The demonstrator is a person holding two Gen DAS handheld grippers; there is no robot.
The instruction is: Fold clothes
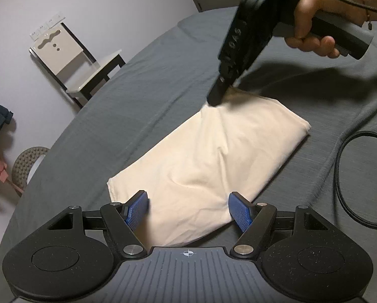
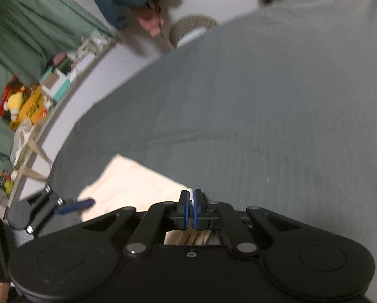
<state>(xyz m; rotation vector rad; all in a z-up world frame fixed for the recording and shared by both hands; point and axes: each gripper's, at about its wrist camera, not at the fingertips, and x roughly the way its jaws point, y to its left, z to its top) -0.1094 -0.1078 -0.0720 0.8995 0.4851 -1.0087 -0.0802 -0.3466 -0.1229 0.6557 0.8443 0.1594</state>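
Grey bedsheet [image 1: 150,106] fills the left wrist view, with the cream garment [image 1: 213,156] folded at its middle. At the garment's near edge the left gripper [image 1: 188,208] gapes wide, gripping nothing.

From the right wrist view, the right gripper [image 2: 191,208] is pinched onto the garment's far corner; it should probably lift that corner low and even, so the layers stay aligned.

The cream garment [image 1: 208,161] is viewed from low behind the left claw [image 1: 188,208], looking along its length. It is seen close from the right claw [image 2: 191,209] at its far corner; both views share it.
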